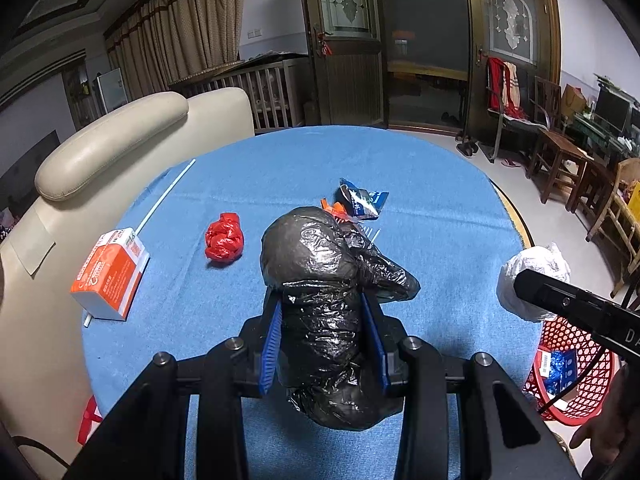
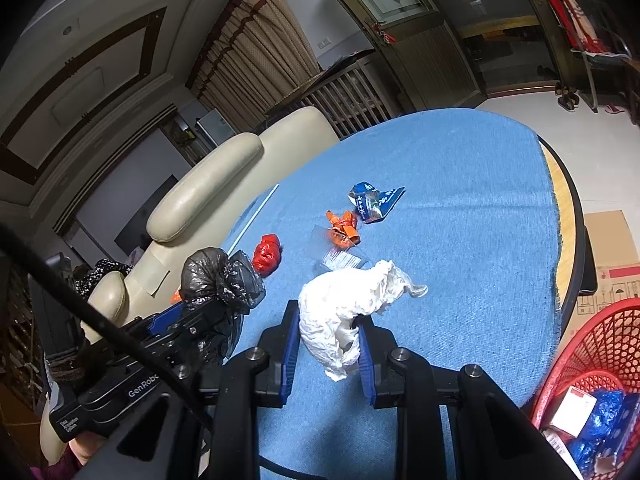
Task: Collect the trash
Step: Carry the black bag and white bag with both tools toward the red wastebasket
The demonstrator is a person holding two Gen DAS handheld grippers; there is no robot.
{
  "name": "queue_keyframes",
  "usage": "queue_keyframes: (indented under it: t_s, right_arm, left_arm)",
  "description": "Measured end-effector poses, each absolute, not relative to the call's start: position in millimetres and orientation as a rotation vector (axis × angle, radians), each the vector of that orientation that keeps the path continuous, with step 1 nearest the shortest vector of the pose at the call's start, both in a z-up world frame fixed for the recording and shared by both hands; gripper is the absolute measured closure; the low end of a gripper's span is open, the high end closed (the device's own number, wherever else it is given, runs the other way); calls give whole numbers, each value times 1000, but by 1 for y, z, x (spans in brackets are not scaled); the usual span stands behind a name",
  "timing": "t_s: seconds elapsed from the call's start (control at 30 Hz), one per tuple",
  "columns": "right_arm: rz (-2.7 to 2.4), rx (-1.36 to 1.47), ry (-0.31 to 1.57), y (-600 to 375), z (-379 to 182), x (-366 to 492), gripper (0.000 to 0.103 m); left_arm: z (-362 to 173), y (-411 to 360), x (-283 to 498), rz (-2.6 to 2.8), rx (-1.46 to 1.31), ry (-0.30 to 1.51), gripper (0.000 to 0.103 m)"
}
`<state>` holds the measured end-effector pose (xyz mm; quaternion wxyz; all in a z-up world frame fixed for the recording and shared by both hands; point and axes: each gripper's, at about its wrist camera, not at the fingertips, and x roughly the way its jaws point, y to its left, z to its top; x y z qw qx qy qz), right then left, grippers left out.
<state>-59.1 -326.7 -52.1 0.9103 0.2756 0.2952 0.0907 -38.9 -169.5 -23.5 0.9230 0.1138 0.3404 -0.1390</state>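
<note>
Lying farthest left of the red mesh basket (image 1: 576,376), near the far edge of the blue cloth (image 1: 420,184), the orange-and-white carton (image 1: 110,274) looks stiff and light; its flat faces would suit a pinch across the narrow sides. A thin white straw (image 1: 164,196) runs beside it, slippery and slender, likely to roll away unless it is taken at mid-length.

Closer to the basket sits the red crumpled bag (image 1: 224,241), soft and springy, best squeezed across its bulk.

Next, the left gripper (image 1: 324,312) is clamped on the black plastic bag (image 1: 320,280), its blue pads pressing the bag's waist while the knotted bulge stands clear above the cloth. The film is thin, glossy and slick, so a hold around the gathered middle looks safer than one on a loose flap.

Beyond it, still left of the basket, lie the orange wrapper (image 2: 342,226), the blue foil packet (image 2: 372,200) and a clear ribbed plastic piece (image 2: 340,258), all flimsy and nearly weightless.

Nearest the basket, the right gripper (image 2: 328,344) pinches the white crumpled plastic bag (image 2: 348,304), which compresses easily and may slip if only a tail is caught. The basket already holds a small box and blue wrappers.
</note>
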Motion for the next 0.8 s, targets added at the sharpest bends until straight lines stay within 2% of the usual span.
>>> queue_keyframes:
  t_s: [0.8]
  right_arm:
    - [167, 603, 607, -341, -56, -68, 75]
  left_arm:
    - [-29, -183, -40, -298, 284, 694, 63]
